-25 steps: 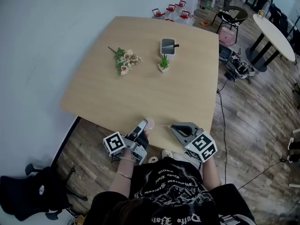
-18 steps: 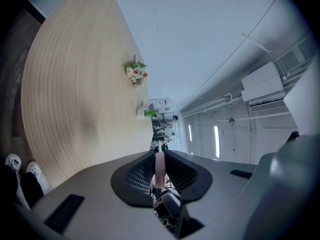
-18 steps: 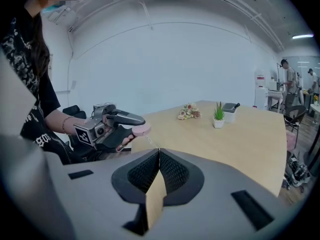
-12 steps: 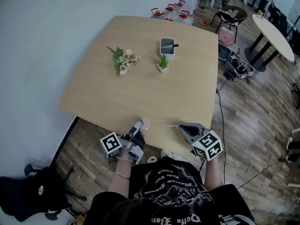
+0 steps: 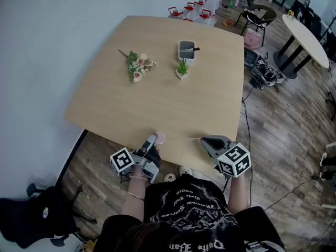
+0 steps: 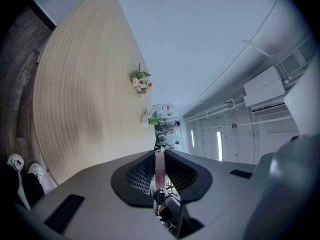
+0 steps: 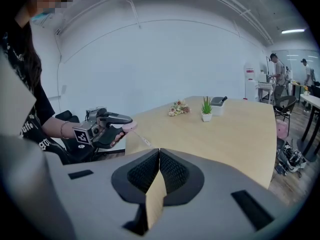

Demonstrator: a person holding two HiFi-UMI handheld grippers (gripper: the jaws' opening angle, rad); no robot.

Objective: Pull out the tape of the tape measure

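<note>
Tape [image 5: 184, 139] out on show, a thin pale line running straight between the two claws at the near edge of the tabletop [image 5: 157, 98]. At one end is the left claw [image 5: 153, 140], set narrow, its pads [image 6: 140, 174] clamped on the pink tape measure [image 5: 159, 137]. The tape measure sits right at the claw's tip, just over that near edge. The left gripper view backs it up: a pink sliver squeezed between the two ribbed pads, no gap on either side.

At the other end is the right claw [image 5: 202, 139], as good as fully closed, with pads pressed together and only the thin tape between them. In the right gripper view a pale strip of tape runs back from the pinch toward the camera. Ahead of the tips the tape slants away to the pink tape measure in the left claw, which a hand holds up beside the tabletop's edge.

The two claws stand apart along the near edge, toward the near right corner, tips pointing at each other across the span of tape.

Further up the tabletop, well apart from all this, a bunch of flowers [image 5: 137, 66] lies toward the left edge. A small potted plant [image 5: 182, 70] stands nearer the middle. Just beyond it, toward the far edge, is a grey tray [image 5: 187, 50] with a dark pen-like thing lying across its rim.
</note>
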